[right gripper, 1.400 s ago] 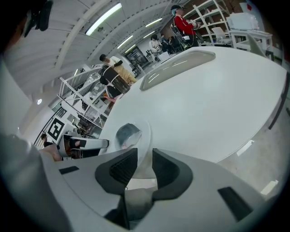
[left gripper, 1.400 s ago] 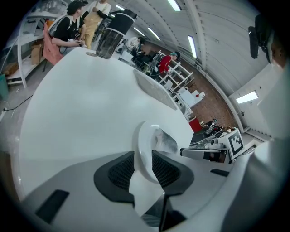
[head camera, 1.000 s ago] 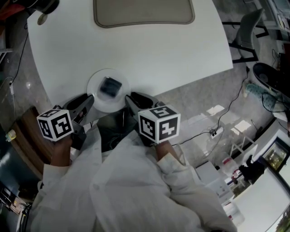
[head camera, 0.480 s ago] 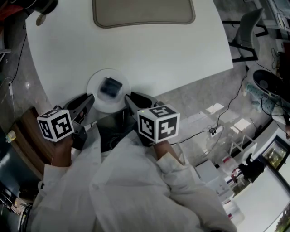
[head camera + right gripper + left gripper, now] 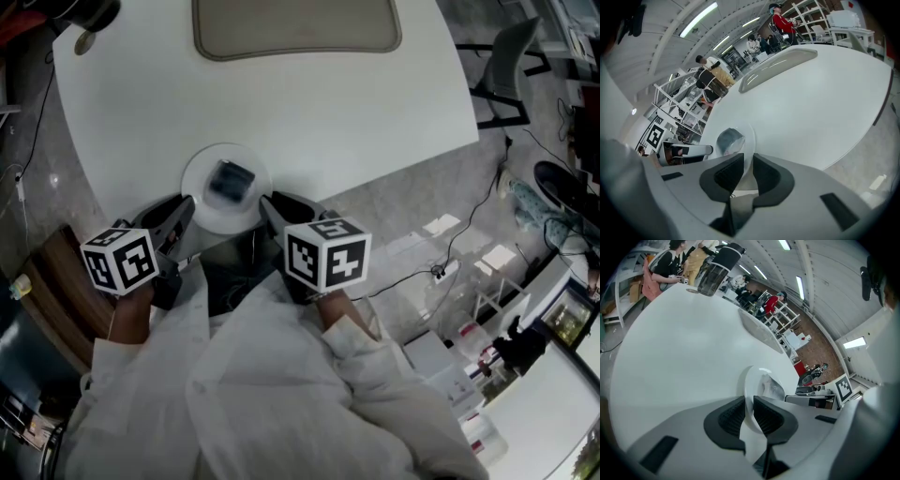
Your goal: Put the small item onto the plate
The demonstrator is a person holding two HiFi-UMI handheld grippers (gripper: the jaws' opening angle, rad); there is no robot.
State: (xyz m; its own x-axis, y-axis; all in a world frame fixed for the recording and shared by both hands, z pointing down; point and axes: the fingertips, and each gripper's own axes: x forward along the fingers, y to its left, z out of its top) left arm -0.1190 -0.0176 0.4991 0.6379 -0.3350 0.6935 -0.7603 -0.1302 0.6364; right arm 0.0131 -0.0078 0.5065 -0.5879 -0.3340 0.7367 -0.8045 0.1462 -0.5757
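At the near edge of the smooth white worktop (image 5: pixel 309 112) sits a round white plate (image 5: pixel 208 217). The small item (image 5: pixel 231 180), a dark squarish packet in shiny wrap, lies on its middle. The left gripper (image 5: pixel 181 214) and the right gripper (image 5: pixel 270 206) pinch opposite sides of the plate's thin rim, their ribbed black fingers (image 5: pixel 732 414) closed narrowly upon it. A beige mat (image 5: pixel 296 23) with rounded corners lies farther back.
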